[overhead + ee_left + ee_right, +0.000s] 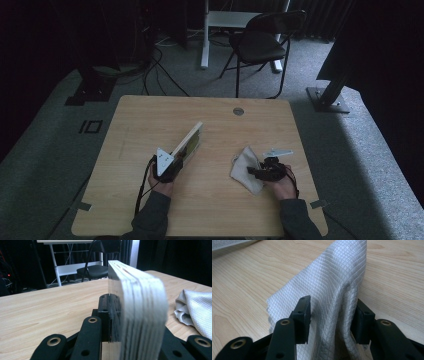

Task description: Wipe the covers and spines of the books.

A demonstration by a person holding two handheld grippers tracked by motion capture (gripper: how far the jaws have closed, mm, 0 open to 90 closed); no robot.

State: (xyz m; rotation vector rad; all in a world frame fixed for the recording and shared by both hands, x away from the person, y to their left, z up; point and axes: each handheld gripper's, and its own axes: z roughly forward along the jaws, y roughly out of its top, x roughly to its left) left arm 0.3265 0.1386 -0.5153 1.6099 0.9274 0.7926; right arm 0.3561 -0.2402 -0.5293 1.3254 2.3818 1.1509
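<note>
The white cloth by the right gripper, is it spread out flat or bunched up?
Bunched up. The white cloth rises in a fold between the right gripper's jaws, and in the high view it lies crumpled on the table.

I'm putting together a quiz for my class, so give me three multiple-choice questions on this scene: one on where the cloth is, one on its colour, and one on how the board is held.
1. Where is the cloth?
A. right of the board, between the right gripper's jaws
B. under the board
C. on top of the board

2. What colour is the cloth?
A. red
B. white
C. black

3. How is the board held?
A. lying flat, untouched
B. clamped on edge in the left gripper
C. hanging from the right gripper

Answers:
1 A: the high view shows it right of the board, at that gripper.
2 B: it looks white in every view.
3 B: the left gripper view shows the jaws shut on its end.
</note>
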